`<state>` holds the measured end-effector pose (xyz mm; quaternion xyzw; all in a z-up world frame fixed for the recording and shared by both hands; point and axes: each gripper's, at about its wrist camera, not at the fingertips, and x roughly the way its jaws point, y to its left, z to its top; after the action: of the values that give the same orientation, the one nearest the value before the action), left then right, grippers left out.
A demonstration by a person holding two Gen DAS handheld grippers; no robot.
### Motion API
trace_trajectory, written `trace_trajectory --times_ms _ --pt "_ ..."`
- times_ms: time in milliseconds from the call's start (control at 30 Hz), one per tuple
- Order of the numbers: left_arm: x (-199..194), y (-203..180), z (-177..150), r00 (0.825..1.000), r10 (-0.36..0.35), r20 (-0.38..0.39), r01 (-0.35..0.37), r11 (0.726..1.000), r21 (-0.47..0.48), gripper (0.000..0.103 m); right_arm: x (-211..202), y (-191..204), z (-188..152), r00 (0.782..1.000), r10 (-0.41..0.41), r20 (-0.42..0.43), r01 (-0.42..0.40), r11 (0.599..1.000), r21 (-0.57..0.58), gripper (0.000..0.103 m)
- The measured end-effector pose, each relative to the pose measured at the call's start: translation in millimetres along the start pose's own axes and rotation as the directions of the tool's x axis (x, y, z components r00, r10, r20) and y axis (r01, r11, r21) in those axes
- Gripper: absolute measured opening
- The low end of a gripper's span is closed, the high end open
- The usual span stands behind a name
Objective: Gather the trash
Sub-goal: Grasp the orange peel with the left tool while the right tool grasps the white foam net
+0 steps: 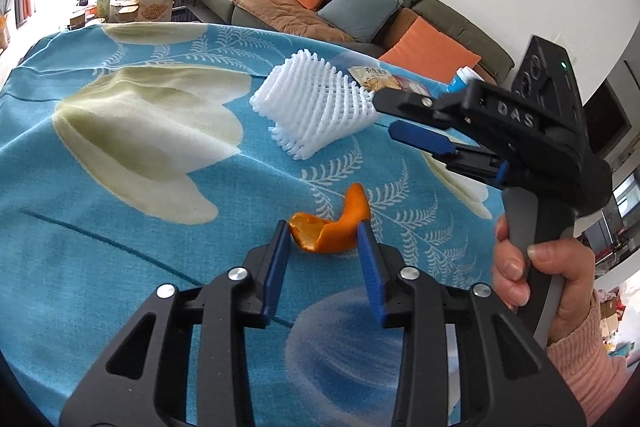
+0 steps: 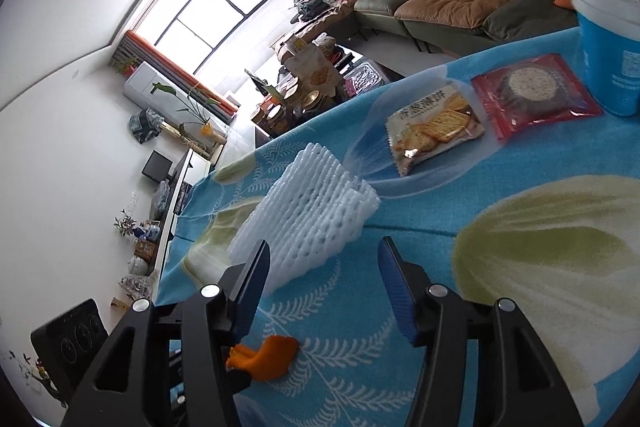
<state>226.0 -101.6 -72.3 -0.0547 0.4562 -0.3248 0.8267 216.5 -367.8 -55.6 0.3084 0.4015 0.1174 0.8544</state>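
Both claws hover low over a bench covered with a blue flowered cloth (image 1: 120, 227). Left claw (image 1: 325, 233) has its two blue pads on either side of an orange peel (image 1: 328, 227); the peel lies on the cloth between the tips and both pads appear to touch its edges, so this claw grips the peel lightly. Right claw (image 2: 324, 267) stands released, with its pads apart and only cloth between them; a white foam fruit net (image 2: 312, 211) lies just ahead of its left finger, close against it, though whether they touch I cannot tell. In the right wrist view the same peel shows low down beside that claw's left finger, nearer the camera than the tips. Beyond the net, further from the right claw, lie a cracker packet (image 2: 434, 125) and a red snack packet (image 2: 532, 93) side by side, and a blue cup with a white lid (image 2: 608, 43) stands to the right of them. A hand (image 1: 532, 287) in a pink sleeve holds the grey handle of the right claw, seen in the left wrist view.
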Motion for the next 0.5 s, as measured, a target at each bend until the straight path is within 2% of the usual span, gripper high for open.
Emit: trace_trajectory --times_ms 133,200,267,367,500 --pt "0.3 -0.5 -1.0 1.000 0.001 0.004 -0.001 1.000 0.001 0.029 15.6 1.0 2.5 1.000 0.007 -0.025 -0.007 1.000 0.018 0.055" --pt "-0.5 -1.4 -2.7 1.000 0.008 0.006 -0.008 1.000 0.010 0.028 18.1 2.4 1.3 1.000 0.002 -0.030 -0.002 1.000 0.008 0.044" --pt "-2.3 -2.1 -4.4 1.000 0.012 0.010 -0.012 1.000 0.016 0.026 20.5 2.9 -0.7 0.999 0.011 -0.046 -0.011 1.000 0.005 0.017" --pt "-5.1 -2.3 -6.8 1.000 0.004 0.015 -0.005 1.000 0.013 0.022 15.3 4.2 -3.8 0.999 0.030 -0.034 -0.030 1.000 -0.002 0.013" --pt "-14.6 -0.2 -13.7 0.999 -0.028 0.028 0.028 1.000 -0.003 0.005 0.9 10.3 -7.4 0.998 0.063 -0.002 -0.063 0.997 -0.035 0.010"
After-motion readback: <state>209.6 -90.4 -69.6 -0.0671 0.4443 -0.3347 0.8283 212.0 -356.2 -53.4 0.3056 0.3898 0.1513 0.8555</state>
